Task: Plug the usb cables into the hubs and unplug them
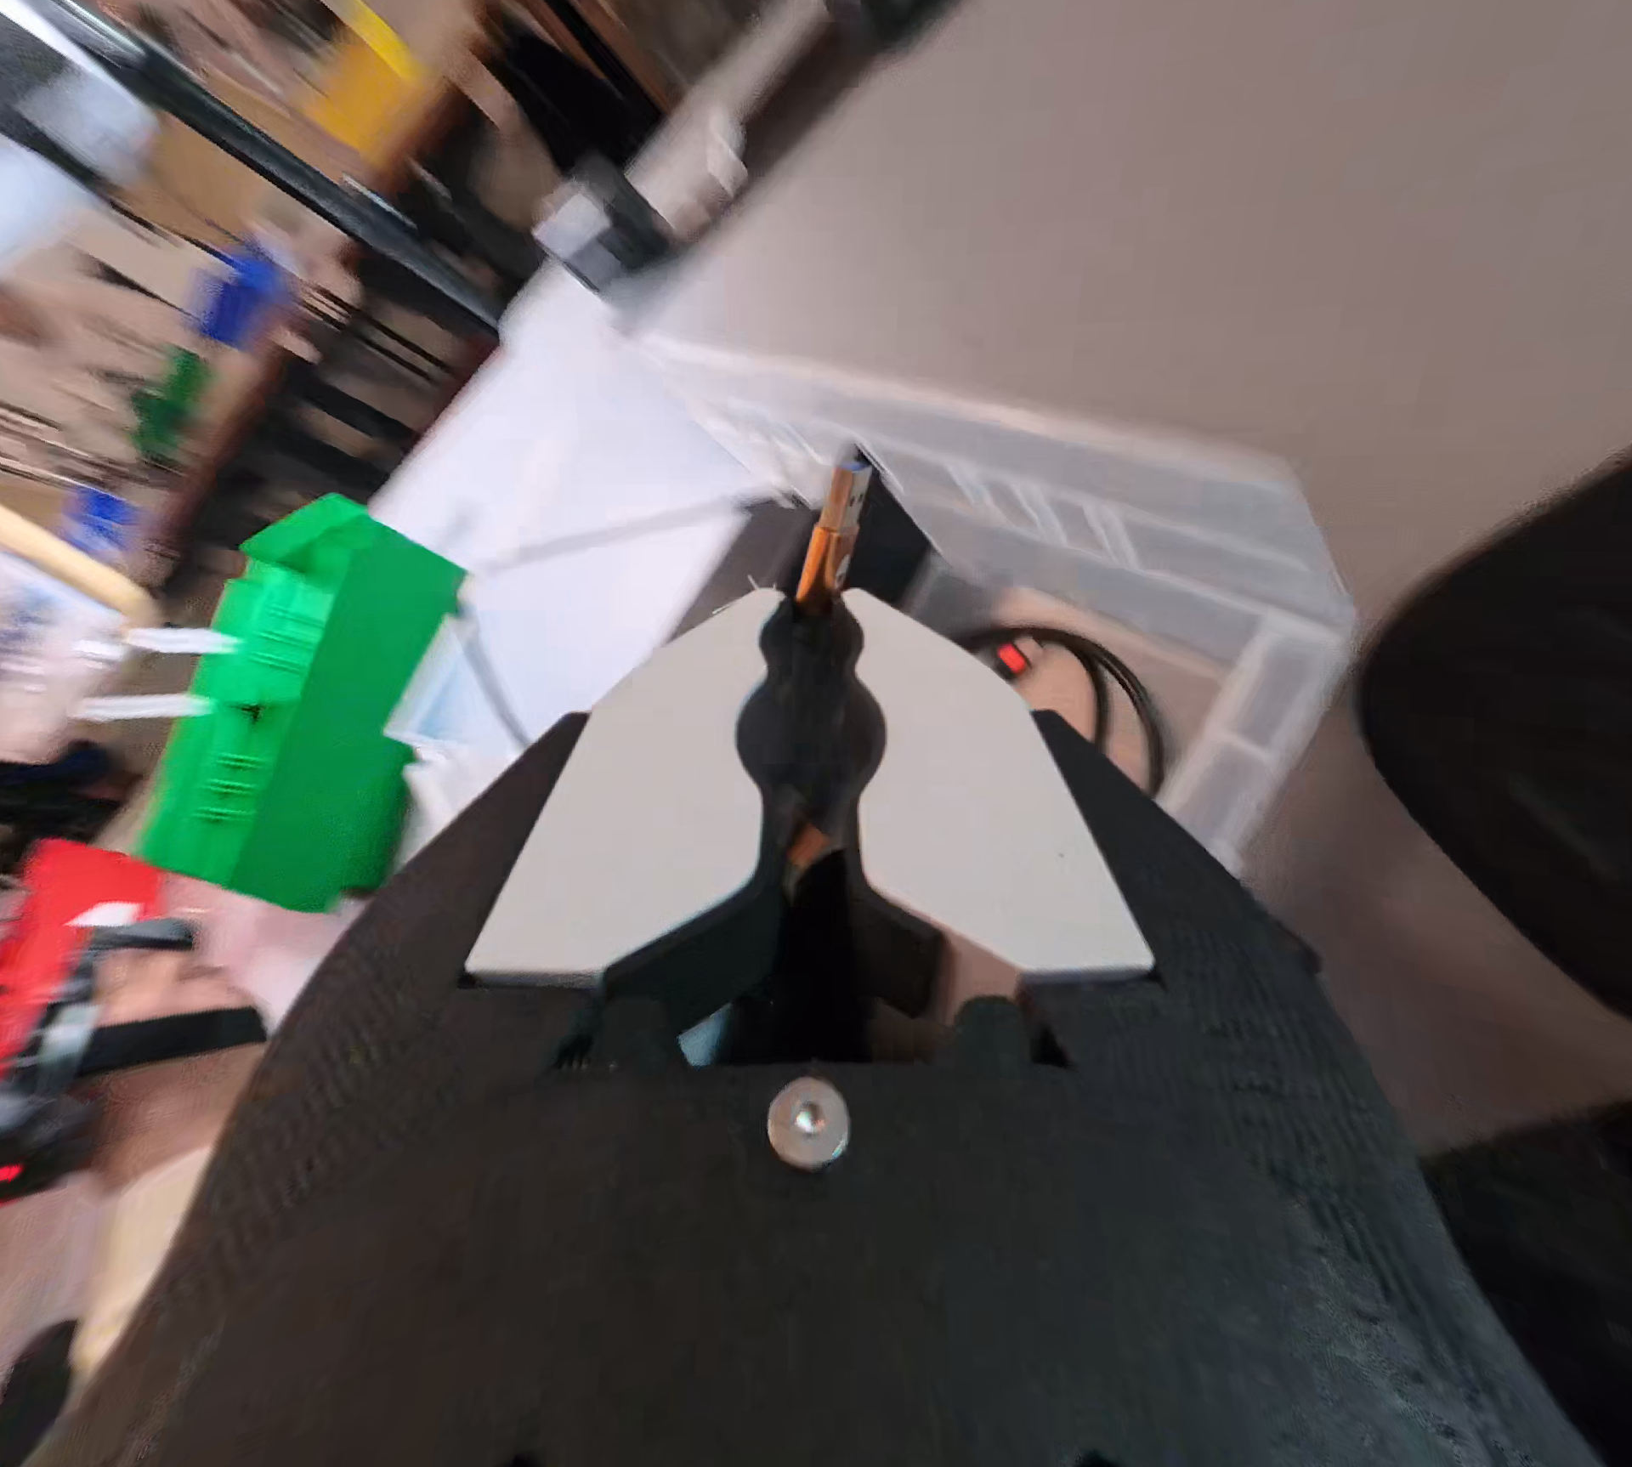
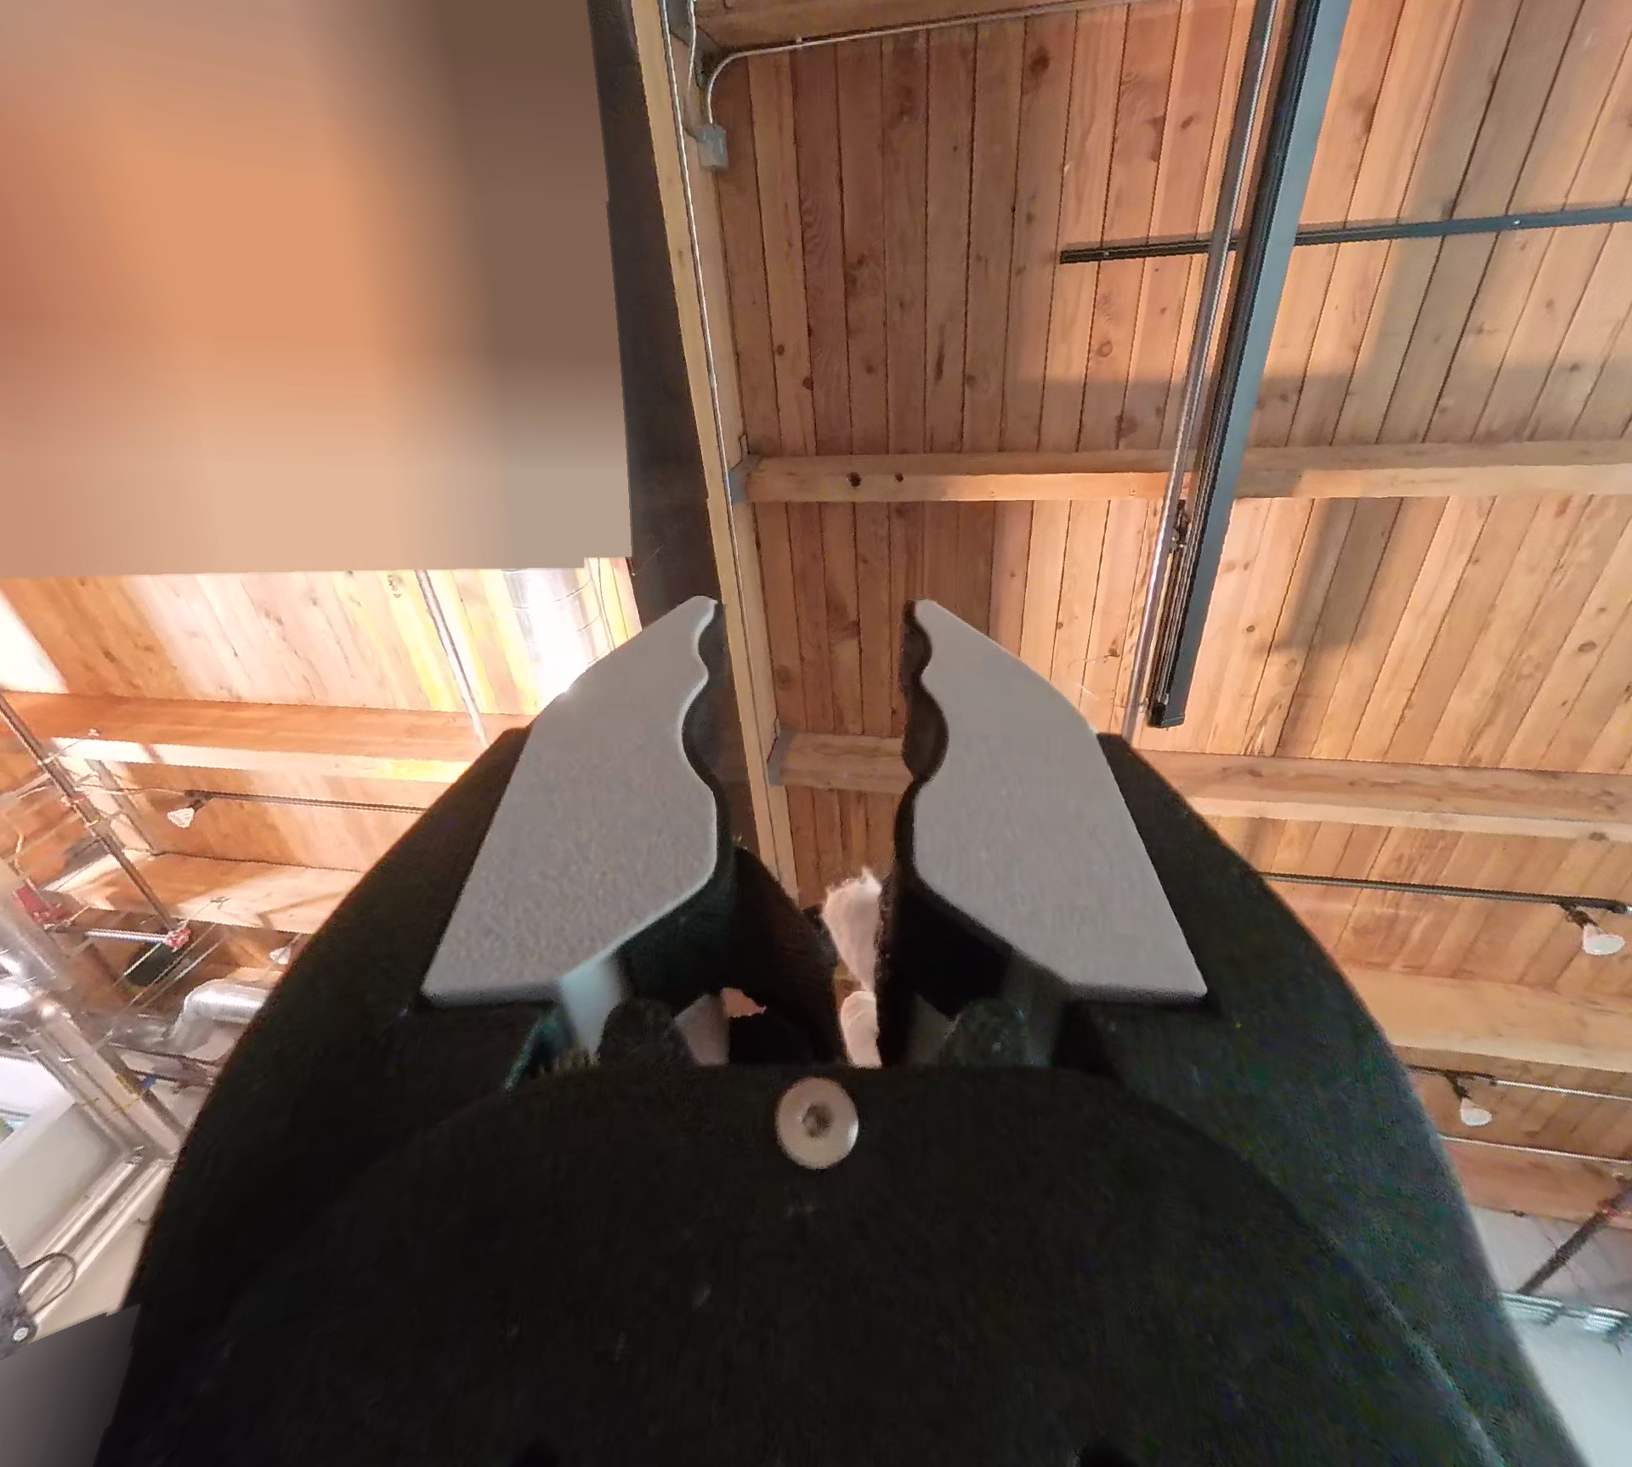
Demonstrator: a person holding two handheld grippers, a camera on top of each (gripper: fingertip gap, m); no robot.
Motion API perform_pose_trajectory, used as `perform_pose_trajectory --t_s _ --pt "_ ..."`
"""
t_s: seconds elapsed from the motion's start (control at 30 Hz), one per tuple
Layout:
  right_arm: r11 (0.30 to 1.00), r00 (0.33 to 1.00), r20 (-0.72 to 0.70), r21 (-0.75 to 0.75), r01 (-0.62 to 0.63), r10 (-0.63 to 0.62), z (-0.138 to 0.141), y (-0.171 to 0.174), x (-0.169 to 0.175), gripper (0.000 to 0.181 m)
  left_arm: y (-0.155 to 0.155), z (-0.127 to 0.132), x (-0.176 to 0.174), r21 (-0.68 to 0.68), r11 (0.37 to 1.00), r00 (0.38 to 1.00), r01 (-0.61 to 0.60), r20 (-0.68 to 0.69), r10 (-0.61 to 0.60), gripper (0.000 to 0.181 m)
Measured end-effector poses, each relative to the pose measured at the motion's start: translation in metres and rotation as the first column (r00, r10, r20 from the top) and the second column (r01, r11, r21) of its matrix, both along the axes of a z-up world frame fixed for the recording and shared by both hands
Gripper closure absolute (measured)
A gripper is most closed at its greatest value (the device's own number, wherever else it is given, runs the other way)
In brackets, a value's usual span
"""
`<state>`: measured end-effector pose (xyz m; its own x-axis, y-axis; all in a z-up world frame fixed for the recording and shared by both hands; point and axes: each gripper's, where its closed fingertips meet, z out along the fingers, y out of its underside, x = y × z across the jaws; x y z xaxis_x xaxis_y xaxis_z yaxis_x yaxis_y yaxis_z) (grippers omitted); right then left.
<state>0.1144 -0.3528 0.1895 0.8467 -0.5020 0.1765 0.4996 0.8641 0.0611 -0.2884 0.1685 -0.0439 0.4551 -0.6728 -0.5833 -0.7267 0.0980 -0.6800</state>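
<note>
Left gripper is clenched on a usb cable plug: orange shell pinched at the fingertips, metal tongue standing clear ahead of them, more orange showing further back in the gap between the fingers. The plug points toward a clear plastic bin holding a coiled black cable with a red spot on it; a green block stands off to the left. The frame is heavily motion-blurred, and I cannot pick out a hub in either view. Right gripper is released, its fingers parted on nothing, aimed up at a wooden plank ceiling, so it is idle. Judged step: carrying the plug toward, or away from, a port; which one cannot be told. To do it well: slow the hand until the view steadies, find the hub, square the tongue with the slot, push straight along the fingers without twisting, and bring the right gripper down to brace the hub.
</note>
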Motion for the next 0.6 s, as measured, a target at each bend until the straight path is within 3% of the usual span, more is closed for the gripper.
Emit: perform_pose_trajectory --t_s 0.07,0.1,0.17,0.23,0.27,0.33,0.5,0.6 --pt "1.0 1.0 0.005 -0.003 0.002 -0.002 0.001 0.002 -0.002 0.147 -0.012 0.053 0.005 0.251 0.968 0.992 0.012 0.121 -0.043 0.173" --pt "1.0 1.0 0.009 -0.007 0.01 -0.01 0.002 0.003 -0.003 0.148 -0.023 0.082 0.007 0.398 0.917 0.978 0.011 0.185 -0.092 0.174" --pt "0.999 0.999 0.016 -0.016 0.03 -0.03 0.004 0.006 -0.005 0.149 -0.062 0.129 0.014 0.642 0.765 0.924 0.051 0.26 -0.279 0.175" --pt "0.999 0.999 0.025 -0.018 0.044 -0.044 0.006 0.006 -0.008 0.15 -0.108 0.157 0.018 0.796 0.597 0.827 0.1 0.267 -0.495 0.174" --pt "0.999 0.998 0.031 -0.017 0.048 -0.048 0.006 0.006 -0.01 0.151 -0.129 0.165 0.02 0.838 0.531 0.776 0.128 0.248 -0.58 0.175" --pt "0.998 0.997 0.042 -0.021 0.058 -0.057 0.005 0.008 -0.014 0.152 -0.154 0.175 0.02 0.875 0.465 0.722 0.139 0.232 -0.652 0.174" --pt "0.994 0.994 0.081 -0.081 0.078 -0.071 0.004 0.023 -0.026 0.155 -0.178 0.178 0.038 0.892 0.408 0.73 0.197 0.145 -0.668 0.175" --pt "0.973 0.979 0.183 -0.196 0.125 -0.089 0.0 0.048 -0.046 0.164 -0.195 0.179 0.056 0.895 0.376 0.709 0.24 0.102 -0.697 0.175"
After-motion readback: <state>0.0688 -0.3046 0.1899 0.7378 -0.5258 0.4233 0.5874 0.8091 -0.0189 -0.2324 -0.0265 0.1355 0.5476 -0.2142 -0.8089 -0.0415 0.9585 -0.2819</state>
